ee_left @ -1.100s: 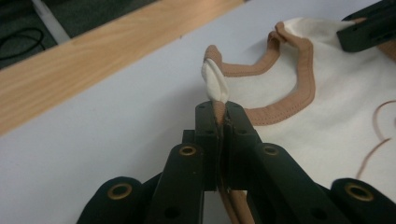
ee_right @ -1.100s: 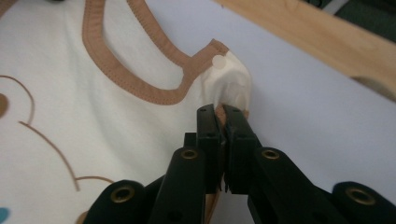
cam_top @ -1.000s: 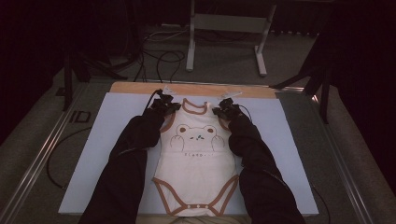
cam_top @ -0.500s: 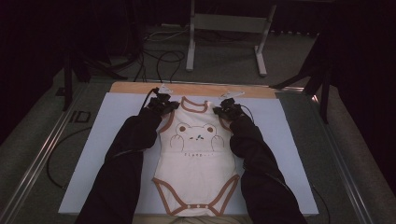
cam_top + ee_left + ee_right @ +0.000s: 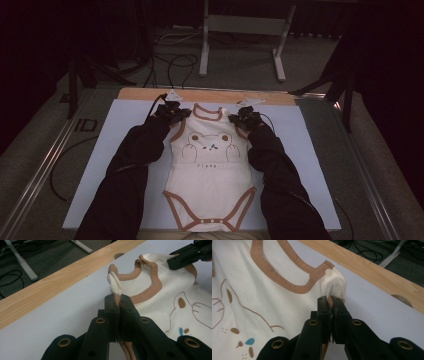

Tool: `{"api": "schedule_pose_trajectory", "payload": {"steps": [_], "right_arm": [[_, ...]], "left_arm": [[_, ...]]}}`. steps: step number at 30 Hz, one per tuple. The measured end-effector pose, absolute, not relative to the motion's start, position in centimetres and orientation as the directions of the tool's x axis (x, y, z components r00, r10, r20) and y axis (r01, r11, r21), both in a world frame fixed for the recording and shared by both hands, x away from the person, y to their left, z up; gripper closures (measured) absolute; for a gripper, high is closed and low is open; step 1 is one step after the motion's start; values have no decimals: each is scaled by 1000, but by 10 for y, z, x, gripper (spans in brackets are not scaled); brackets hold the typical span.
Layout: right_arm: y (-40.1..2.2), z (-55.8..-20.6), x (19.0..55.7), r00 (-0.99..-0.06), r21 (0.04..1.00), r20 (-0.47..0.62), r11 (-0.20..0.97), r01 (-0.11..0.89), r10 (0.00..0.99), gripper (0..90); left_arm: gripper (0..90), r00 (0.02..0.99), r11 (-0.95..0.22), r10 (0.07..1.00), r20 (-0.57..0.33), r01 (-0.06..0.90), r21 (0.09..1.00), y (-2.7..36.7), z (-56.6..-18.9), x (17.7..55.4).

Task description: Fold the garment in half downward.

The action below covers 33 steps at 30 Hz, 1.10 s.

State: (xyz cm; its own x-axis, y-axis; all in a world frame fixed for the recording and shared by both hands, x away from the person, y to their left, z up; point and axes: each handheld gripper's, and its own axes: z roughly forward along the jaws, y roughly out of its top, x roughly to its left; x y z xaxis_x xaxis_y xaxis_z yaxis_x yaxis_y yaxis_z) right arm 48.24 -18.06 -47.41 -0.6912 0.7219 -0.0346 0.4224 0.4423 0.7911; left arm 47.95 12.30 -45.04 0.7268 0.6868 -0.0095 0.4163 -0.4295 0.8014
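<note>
Between the left gripper (image 5: 176,113) and right gripper (image 5: 241,119), each clenched on one shoulder strap, the bodysuit (image 5: 210,175) lies lengthwise from the fingers toward the person.

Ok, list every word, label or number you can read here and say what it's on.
"Sleep..": small dark lettering under the bear face on the baby bodysuit, high view; the last letters are too blurred to be sure.
Dark tag on the table's metal frame: too blurred to read.
</note>
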Motion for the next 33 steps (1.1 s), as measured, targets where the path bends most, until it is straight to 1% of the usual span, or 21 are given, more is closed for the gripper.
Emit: {"api": "schedule_pose_trajectory", "payload": {"steps": [20,33], "right_arm": [[-184,-452,449,-725,834,-57,431,343,687,868],[-188,-441,422,-744,857,-75,425,293,664,868]], "left_arm": [[875,741,-399,672,-9,372,838,131,-433,450],[875,765,-390,644,-6,335,858,131,-423,426]]}}
